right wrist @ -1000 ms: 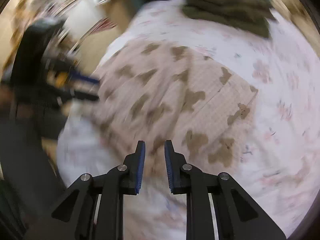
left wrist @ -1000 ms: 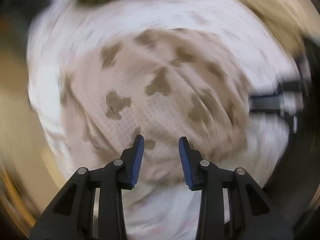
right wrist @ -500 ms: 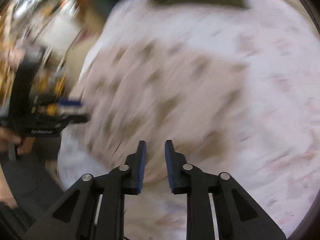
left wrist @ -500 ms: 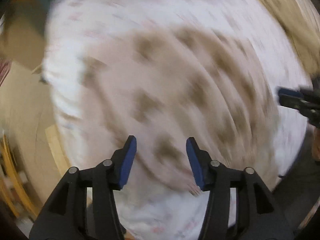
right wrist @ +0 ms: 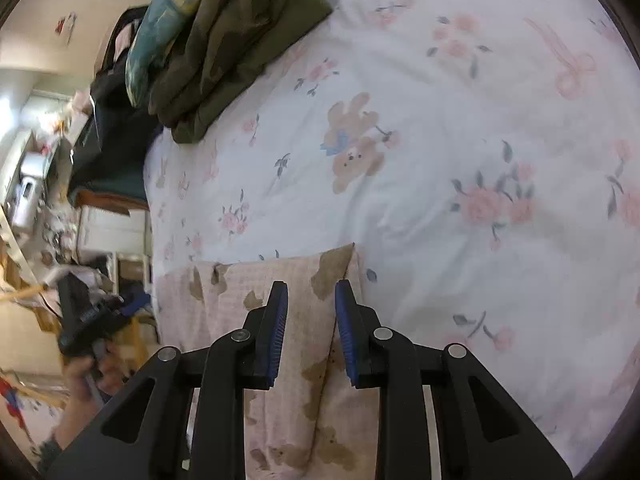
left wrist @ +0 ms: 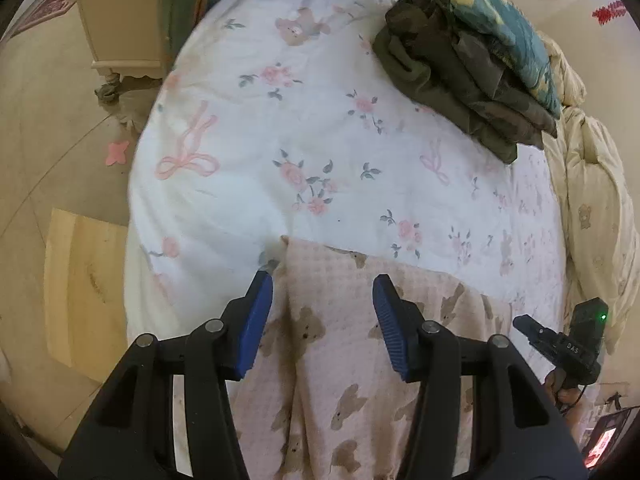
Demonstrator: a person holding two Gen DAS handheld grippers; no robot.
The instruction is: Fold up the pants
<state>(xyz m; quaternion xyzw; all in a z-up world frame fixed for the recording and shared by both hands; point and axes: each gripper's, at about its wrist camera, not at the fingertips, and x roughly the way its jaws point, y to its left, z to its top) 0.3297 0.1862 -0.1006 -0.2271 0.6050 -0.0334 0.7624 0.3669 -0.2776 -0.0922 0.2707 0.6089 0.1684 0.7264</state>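
Note:
The pink pants with brown bear print [left wrist: 352, 360] lie folded on the floral bedsheet [left wrist: 280, 128], near its front edge. My left gripper [left wrist: 323, 312] is open, its jaws hovering over the pants' far left corner. My right gripper [right wrist: 311, 316] is open with a narrower gap, over the far right corner of the pants [right wrist: 280, 360]. Neither grips fabric. The right gripper also shows in the left wrist view [left wrist: 568, 344], and the left gripper in the right wrist view [right wrist: 86, 320], held in a hand.
A stack of folded olive and teal clothes [left wrist: 468, 56] sits at the far side of the bed, also in the right wrist view [right wrist: 224, 40]. A cream duvet [left wrist: 592, 184] lies at the right. A white cabinet [left wrist: 120, 20] and wooden board [left wrist: 80, 292] are on the floor left.
Both grippers swung fast across the pants and now hold steady at the far edge corners. The left jaws have opened wider. The pants now lie below the grippers instead of filling the view.

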